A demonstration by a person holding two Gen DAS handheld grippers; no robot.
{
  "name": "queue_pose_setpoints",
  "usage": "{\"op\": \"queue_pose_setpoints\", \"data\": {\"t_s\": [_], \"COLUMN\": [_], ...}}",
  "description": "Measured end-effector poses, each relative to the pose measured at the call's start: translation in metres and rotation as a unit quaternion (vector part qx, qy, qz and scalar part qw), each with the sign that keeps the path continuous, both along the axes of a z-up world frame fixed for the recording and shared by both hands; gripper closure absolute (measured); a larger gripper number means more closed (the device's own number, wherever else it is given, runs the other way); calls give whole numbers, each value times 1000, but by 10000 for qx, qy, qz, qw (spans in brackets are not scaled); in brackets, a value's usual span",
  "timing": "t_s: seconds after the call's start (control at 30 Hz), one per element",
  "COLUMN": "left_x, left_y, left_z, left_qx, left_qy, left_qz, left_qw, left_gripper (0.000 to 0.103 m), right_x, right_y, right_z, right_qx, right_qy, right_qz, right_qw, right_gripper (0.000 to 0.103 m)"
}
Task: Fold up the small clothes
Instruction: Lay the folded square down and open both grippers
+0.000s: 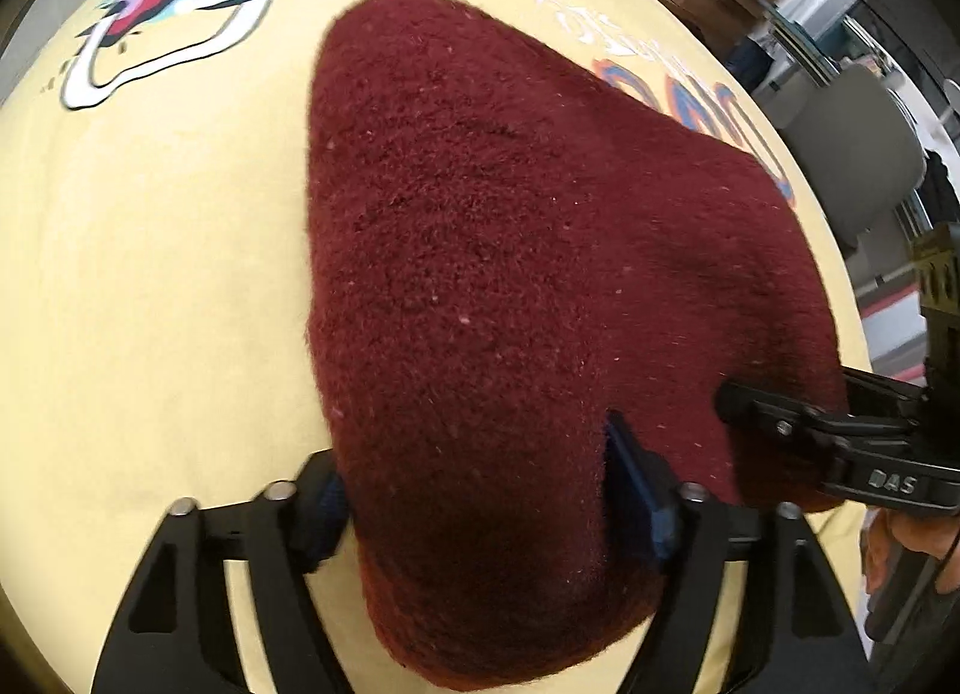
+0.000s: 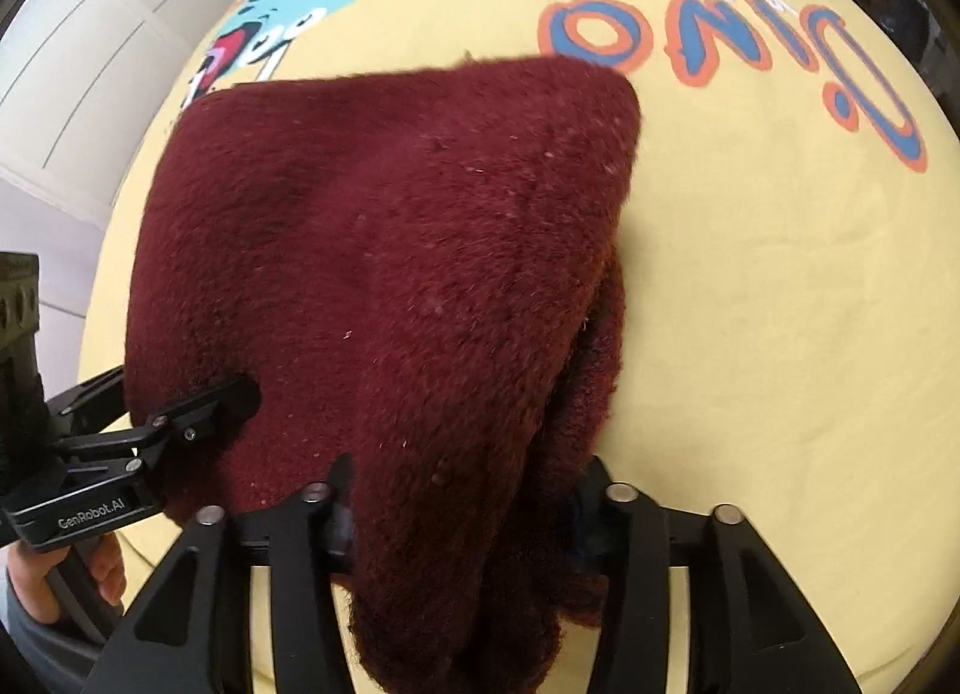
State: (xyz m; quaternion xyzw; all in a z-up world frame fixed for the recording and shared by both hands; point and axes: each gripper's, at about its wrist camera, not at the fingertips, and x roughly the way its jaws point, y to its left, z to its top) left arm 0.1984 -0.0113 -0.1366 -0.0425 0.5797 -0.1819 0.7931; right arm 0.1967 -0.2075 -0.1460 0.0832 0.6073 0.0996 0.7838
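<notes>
I am hovering both tongs over the near edge of the maroon cloth (image 1: 510, 274), which is lying folded on the yellow sheet (image 1: 150, 274) covering the worktop, running away from me. My left tongs (image 1: 480, 490) are standing apart astride its left part; my right tongs (image 2: 462, 490) are likewise gaping, fleece between them, unpinched. Neither hand is nearer.

Bare yellow cloth (image 2: 780, 304) (right side)

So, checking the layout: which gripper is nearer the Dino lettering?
Right. The right gripper straddles the maroon garment on the side toward the Dino lettering; the left gripper straddles its far side.
</notes>
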Motion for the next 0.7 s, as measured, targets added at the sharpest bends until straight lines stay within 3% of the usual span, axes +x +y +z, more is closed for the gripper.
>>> {"op": "queue_pose_setpoints", "data": {"t_s": [0.07, 0.2, 0.47, 0.6, 0.7], "left_x": [2, 1, -18, -30, -34], "left_y": [4, 14, 11, 9, 13], "left_z": [-3, -2, 44, 49, 48], "left_qx": [140, 91, 572, 742, 928], "left_qy": [72, 226, -454, -669, -847], "left_qz": [63, 239, 181, 186, 211], "left_qw": [9999, 9994, 9972, 9948, 9919], "left_gripper": [11, 8, 1, 1, 1], "right_x": [1, 15, -14, -27, -34], "right_y": [2, 14, 6, 4, 2], "right_z": [0, 9, 39, 45, 41], "right_qx": [-86, -312, -636, -735, -847], "right_qy": [11, -27, -583, -843, -988], "right_qz": [9, 50, 119, -21, -121], "right_qw": [10000, 9995, 9962, 9937, 9914], "right_gripper": [35, 21, 17, 0, 0]}}
